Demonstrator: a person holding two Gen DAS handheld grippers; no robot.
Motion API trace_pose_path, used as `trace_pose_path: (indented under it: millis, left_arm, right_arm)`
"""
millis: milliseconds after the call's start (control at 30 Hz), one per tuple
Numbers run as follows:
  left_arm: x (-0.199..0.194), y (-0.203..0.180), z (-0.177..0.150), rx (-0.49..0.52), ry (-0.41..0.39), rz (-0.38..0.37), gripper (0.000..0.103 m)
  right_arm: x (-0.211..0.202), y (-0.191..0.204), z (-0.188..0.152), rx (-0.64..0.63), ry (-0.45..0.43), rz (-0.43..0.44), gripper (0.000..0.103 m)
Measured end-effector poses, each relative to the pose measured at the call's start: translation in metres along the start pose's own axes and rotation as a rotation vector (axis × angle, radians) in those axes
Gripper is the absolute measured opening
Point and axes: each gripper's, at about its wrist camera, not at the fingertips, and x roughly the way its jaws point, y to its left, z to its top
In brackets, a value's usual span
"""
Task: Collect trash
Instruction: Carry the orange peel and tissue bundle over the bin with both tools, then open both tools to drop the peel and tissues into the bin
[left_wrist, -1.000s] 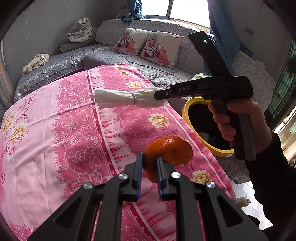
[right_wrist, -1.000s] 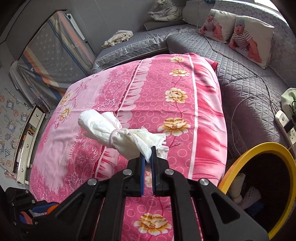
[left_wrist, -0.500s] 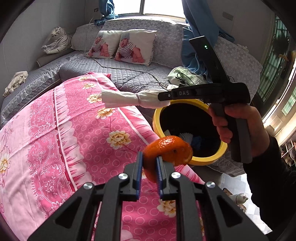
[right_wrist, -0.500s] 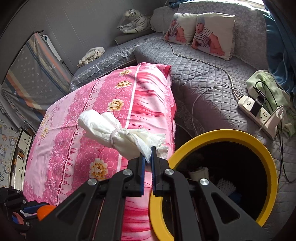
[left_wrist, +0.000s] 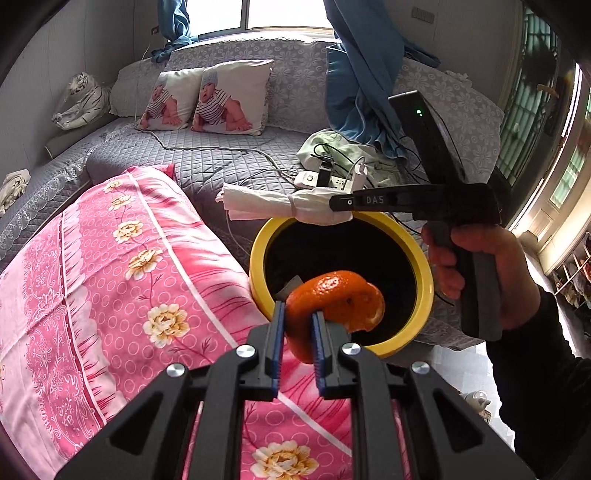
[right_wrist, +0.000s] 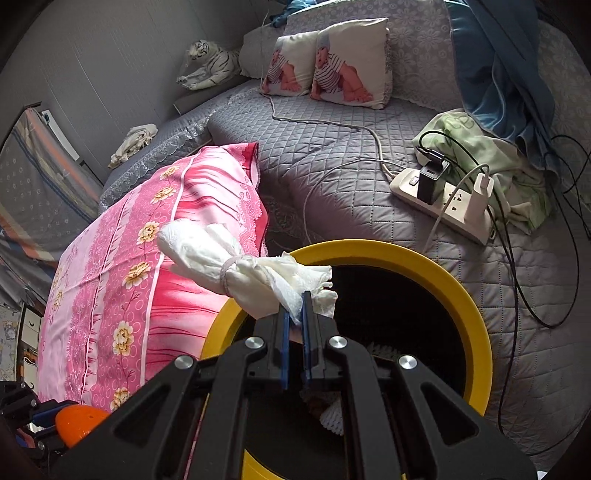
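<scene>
We see the left claw (left_wrist: 297, 332) pinching a curled piece of orange peel (left_wrist: 334, 302), held above the near rim of the round yellow bin with a black inside (left_wrist: 424, 291). The right claw (right_wrist: 294, 317) is clamped on a white tissue bundle tied with a band (right_wrist: 221, 258), over the bin's far rim. The bin stands beside the corner of the pink flowered bed cover (left_wrist: 110, 288).

peel (left_wrist: 334, 295): orange
tissue bundle (right_wrist: 236, 264): white
bin rim (right_wrist: 476, 314): yellow, black inside
bedspread (left_wrist: 110, 280): pink, floral with rings
sofa cover (right_wrist: 332, 155): grey, quilted diamonds
curtain (left_wrist: 358, 74): blue
</scene>
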Motion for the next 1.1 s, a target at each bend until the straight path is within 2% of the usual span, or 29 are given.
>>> trace_pose_path:
  millis: [300,533,733,800,900,1067,1100]
  left_arm:
    - [0.035,-0.02,0.011,-0.007,0.026,-0.044,0.013]
    - [0.071,-0.018,0.012,-0.062,0.073,-0.092,0.013]
    - [0.084,-0.015,0.009,-0.101,0.1,-0.133,0.015]
    - [0.084,-0.014,0.008,-0.112,0.104,-0.146,0.016]
    - [0.084,-0.009,0.007,-0.143,0.11,-0.161,0.026]
    - [0.082,0.003,0.006,-0.192,0.11,-0.17,0.032]
    - [0.081,0.006,0.006,-0.208,0.108,-0.178,0.035]
  right_arm:
    - [0.008,-0.022,-0.002,0.039,0.019,-0.047,0.005]
    - [0.022,-0.038,-0.002,0.073,0.046,-0.088,0.005]
    - [0.027,-0.039,-0.002,0.073,0.063,-0.117,0.006]
    - [0.03,-0.038,-0.002,0.077,0.075,-0.112,0.006]
    - [0.031,-0.036,0.0,0.079,0.081,-0.121,0.008]
    - [0.032,-0.036,0.003,0.082,0.084,-0.146,0.016]
    - [0.033,-0.036,0.003,0.087,0.086,-0.15,0.021]
